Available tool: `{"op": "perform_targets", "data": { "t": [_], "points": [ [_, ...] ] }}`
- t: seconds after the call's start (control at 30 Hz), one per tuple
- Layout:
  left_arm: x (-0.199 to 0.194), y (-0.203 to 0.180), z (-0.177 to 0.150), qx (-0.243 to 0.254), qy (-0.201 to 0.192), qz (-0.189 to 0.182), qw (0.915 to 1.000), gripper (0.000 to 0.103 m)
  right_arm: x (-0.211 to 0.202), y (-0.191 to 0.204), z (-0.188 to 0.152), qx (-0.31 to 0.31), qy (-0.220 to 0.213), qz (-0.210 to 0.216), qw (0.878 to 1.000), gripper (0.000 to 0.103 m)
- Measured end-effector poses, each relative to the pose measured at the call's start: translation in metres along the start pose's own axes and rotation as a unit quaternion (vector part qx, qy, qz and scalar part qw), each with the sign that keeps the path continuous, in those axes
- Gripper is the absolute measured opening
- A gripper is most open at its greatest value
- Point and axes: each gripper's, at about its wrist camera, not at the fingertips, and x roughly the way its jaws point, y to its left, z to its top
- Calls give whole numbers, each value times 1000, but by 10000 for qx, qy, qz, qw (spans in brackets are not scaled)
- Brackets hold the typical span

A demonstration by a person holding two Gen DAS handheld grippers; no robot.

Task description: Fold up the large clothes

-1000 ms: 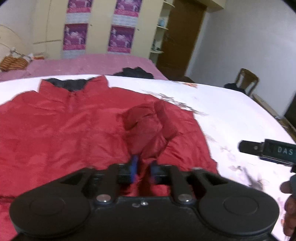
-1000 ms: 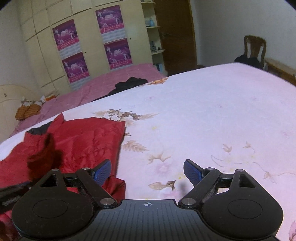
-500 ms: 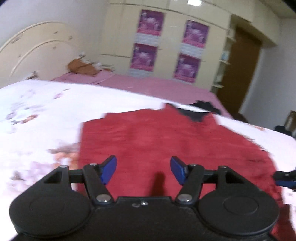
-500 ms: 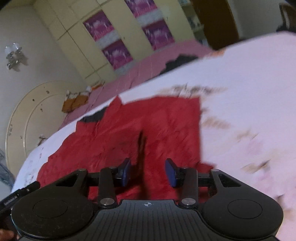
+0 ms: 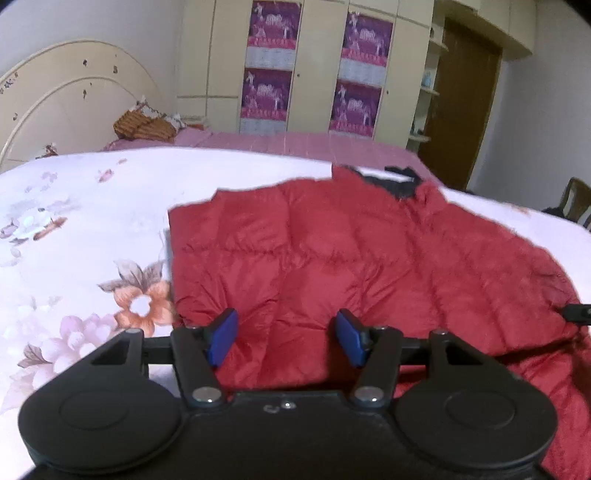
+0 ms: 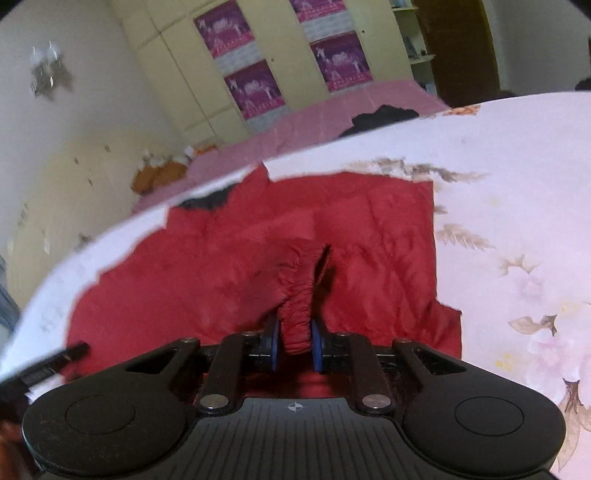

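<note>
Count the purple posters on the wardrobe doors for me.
4, in two stacked pairs in the left wrist view: upper left, lower left, upper right, lower right. None seem hidden.

Cream wardrobe [image 5: 321, 62] (purple posters), brown door [image 5: 465, 110], arched headboard [image 5: 74, 107]

The jacket [image 5: 351, 258] is red and quilted with a black collar lining [image 5: 391, 182], and it lies on a white sheet [image 5: 92, 206] printed with orange, pink and brown flowers. The gripper pads [image 5: 221, 334] are blue on black frames. Far off, the second bed [image 5: 295, 144] is pink, the wardrobe [image 5: 317, 62] cream with purple posters [image 5: 271, 24], and the door [image 5: 465, 110] brown.
</note>
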Motion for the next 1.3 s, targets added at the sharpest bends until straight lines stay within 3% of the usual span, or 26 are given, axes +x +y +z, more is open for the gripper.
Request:
{"op": "perform_targets", "data": {
  "t": [0.07,0.17,0.2,0.23,0.27,0.3,0.37,0.43,0.47,0.57,0.63,0.73,0.8,0.87,0.9,1.03,1.2,1.3],
  "points": [
    [5,1,2,5,99,45,9999,60,16,-1,-4,-39,19,-98,9999,17],
    [2,4,8,87,188,-6,9998,59,9,9,-4,-312,-146,-354,9988,17],
    [-5,5,12,99,120,-6,9999,59,0,12,-4,-363,-268,-468,9979,23],
    [-13,9,16,113,-48,-62,9999,59,-14,14,-3,-401,-460,-638,9961,53],
    [-17,11,21,122,-179,-126,9997,59,-28,15,-1,-437,-794,-712,9933,64],
    [-17,13,27,151,-242,-156,9995,59,-37,18,1,-505,-1051,-656,9910,67],
    [-5,13,43,266,-292,-196,9990,59,-33,28,13,-674,-1030,-623,9904,62],
    [15,11,56,308,-217,-249,9990,59,-13,39,25,-899,-855,-558,9907,16],
    [27,11,61,329,-132,-245,9991,59,1,43,31,-990,-756,-560,9906,15],
    [64,16,62,388,157,-94,9991,62,43,44,35,-1159,-367,-652,9904,15],
    [79,26,57,224,333,-184,9990,63,75,34,33,-1214,28,-843,9890,14],
    [73,27,57,256,342,-182,9989,60,75,38,31,-1325,-16,-952,9866,14],
    [54,22,57,244,134,-211,9994,61,58,49,31,-1218,-272,-1044,9867,15],
    [37,6,56,218,-51,-499,9985,61,40,62,27,-1093,-601,-755,9893,34],
    [31,-7,55,272,-109,-620,9976,61,39,70,24,-1145,-610,-590,9898,49],
    [32,-56,41,422,48,-972,9944,61,57,114,3,-1591,-296,-206,9866,50],
    [40,-54,28,631,129,-700,9955,63,71,109,-9,-1903,-137,-465,9805,50],
    [32,-23,20,557,117,-328,9978,64,61,75,-7,-1676,-206,-1046,9801,50]
  ]
}}
